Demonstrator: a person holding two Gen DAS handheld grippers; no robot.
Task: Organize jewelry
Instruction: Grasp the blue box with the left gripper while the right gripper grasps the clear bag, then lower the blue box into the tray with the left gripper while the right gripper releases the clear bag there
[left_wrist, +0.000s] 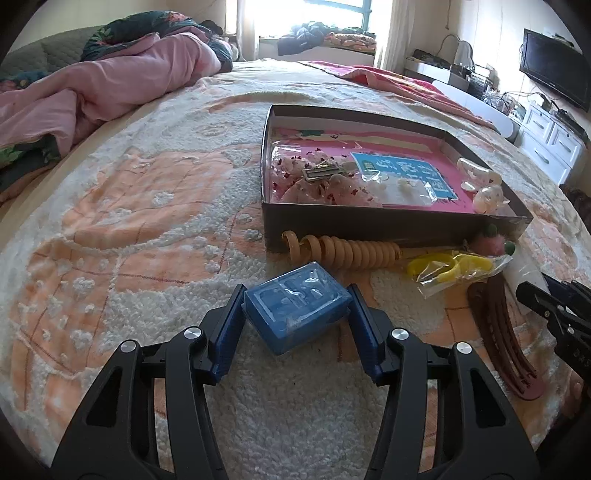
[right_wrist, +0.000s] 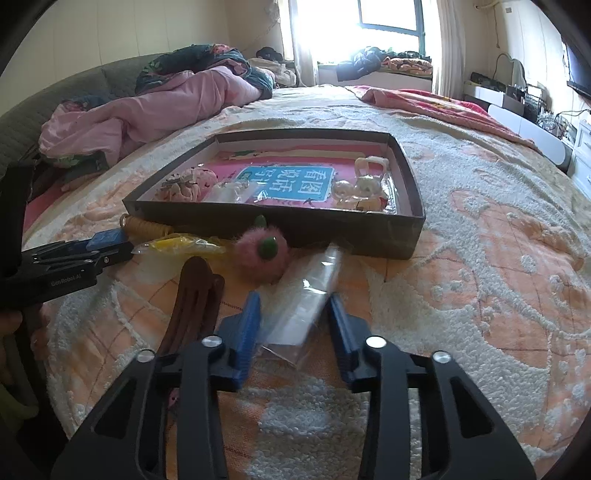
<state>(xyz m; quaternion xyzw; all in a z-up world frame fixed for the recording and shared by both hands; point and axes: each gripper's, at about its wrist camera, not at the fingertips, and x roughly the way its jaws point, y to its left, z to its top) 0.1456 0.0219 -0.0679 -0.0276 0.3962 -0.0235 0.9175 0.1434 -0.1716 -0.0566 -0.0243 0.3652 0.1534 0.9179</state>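
A shallow dark box (left_wrist: 369, 221) (right_wrist: 280, 225) with a pink lining lies on the bed and holds hair clips and bagged trinkets. My left gripper (left_wrist: 295, 291) has its jaws around a small blue box (left_wrist: 297, 308) lying on the blanket; the pads touch its sides. My right gripper (right_wrist: 293, 301) is open with a clear plastic bag (right_wrist: 306, 295) lying between its fingers. In front of the dark box lie an orange spiral hair tie (left_wrist: 347, 251), a yellow item in a bag (left_wrist: 454, 267), a pink fuzzy ball (right_wrist: 264, 256) and a brown hair clip (right_wrist: 192, 299).
A peach and white textured blanket (left_wrist: 147, 229) covers the bed. A pink duvet (left_wrist: 92, 88) is bunched at the far left. A white cabinet (left_wrist: 546, 136) and a TV (left_wrist: 554, 70) stand at the right. The left gripper shows at the left of the right wrist view (right_wrist: 74, 258).
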